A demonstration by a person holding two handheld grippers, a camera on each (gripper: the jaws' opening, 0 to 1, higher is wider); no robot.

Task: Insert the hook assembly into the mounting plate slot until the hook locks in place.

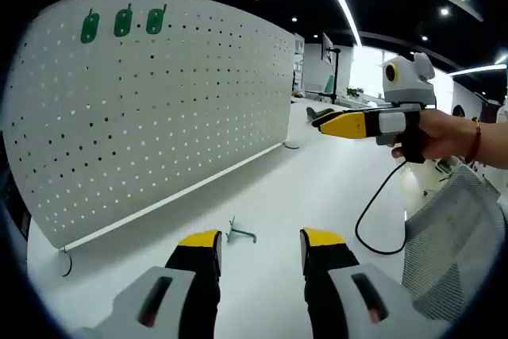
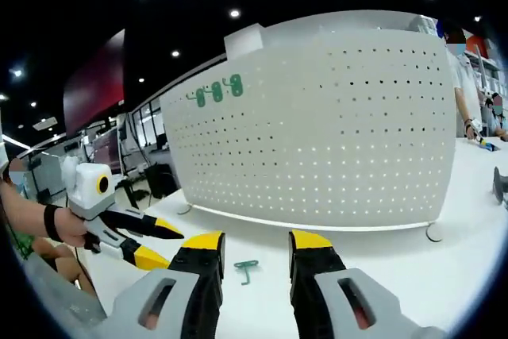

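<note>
green hook point(image 1: 240, 233) on table just beyond open left gripper point(image 1: 259, 248)

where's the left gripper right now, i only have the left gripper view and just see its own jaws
Observer: In the right gripper view the left gripper is held up off the table in a hand, jaws parted with nothing between them.
Operator: is the hook between the two grippers
Observer: In that view the green hook lies flat on the table just ahead of the right gripper, to the right of the left gripper's tips.
Operator: anything past the pegboard's far end
Observer: Yes, in the right gripper view a person's arm shows beyond the right end of the white pegboard.
</note>
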